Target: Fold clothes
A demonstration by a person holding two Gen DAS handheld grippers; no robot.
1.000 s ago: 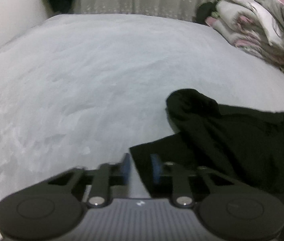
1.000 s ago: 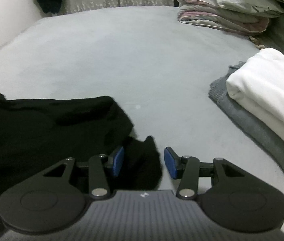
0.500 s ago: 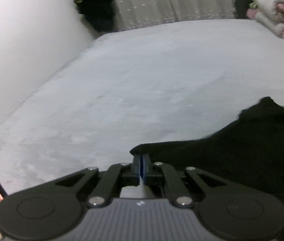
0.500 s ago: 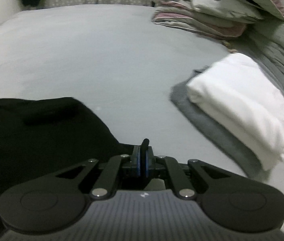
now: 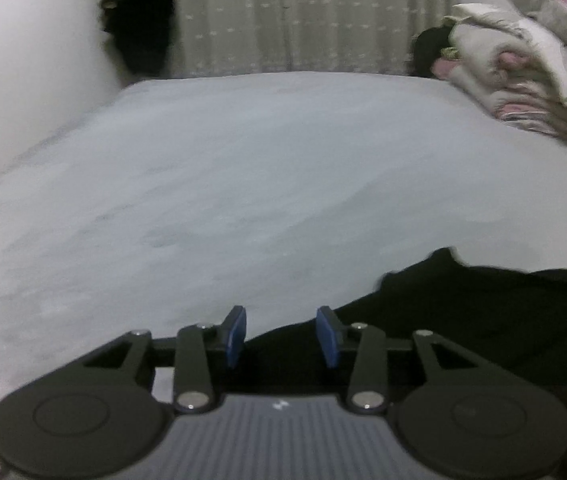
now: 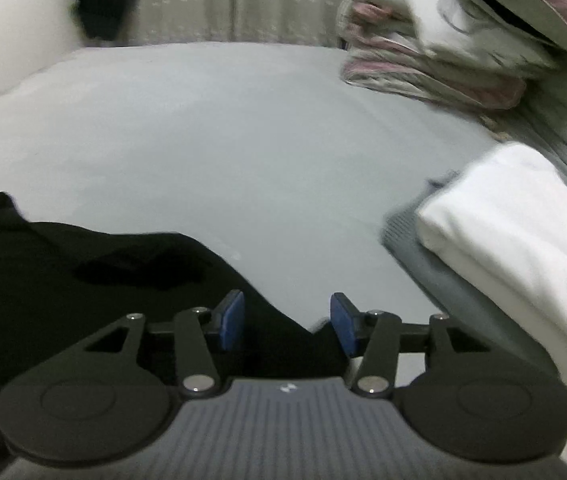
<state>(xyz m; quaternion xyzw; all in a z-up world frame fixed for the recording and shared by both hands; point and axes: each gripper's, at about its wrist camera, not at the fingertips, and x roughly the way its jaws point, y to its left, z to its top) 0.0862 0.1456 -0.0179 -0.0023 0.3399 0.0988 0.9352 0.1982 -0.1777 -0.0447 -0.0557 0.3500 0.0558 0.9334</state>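
Note:
A black garment (image 5: 463, 312) lies spread on the pale grey bed (image 5: 243, 184), filling the lower right of the left wrist view and the lower left of the right wrist view (image 6: 83, 272). My left gripper (image 5: 282, 334) is open over the garment's near left edge, blue pads apart, nothing held. My right gripper (image 6: 287, 322) is open too, above the garment's near right corner, where black cloth lies under the gap between its pads.
A folded white garment (image 6: 515, 240) rests on a folded grey one (image 6: 435, 264) at the right. Stacked quilts and pillows (image 6: 443, 40) sit at the far right. A curtain (image 5: 303, 16) and a dark hanging item (image 5: 139, 20) are behind the bed. A white wall (image 5: 23, 80) borders the left.
Both grippers were shut on the garment's near corners half a second ago; both have now opened and let the cloth go. The garment lies flatter and more spread out.

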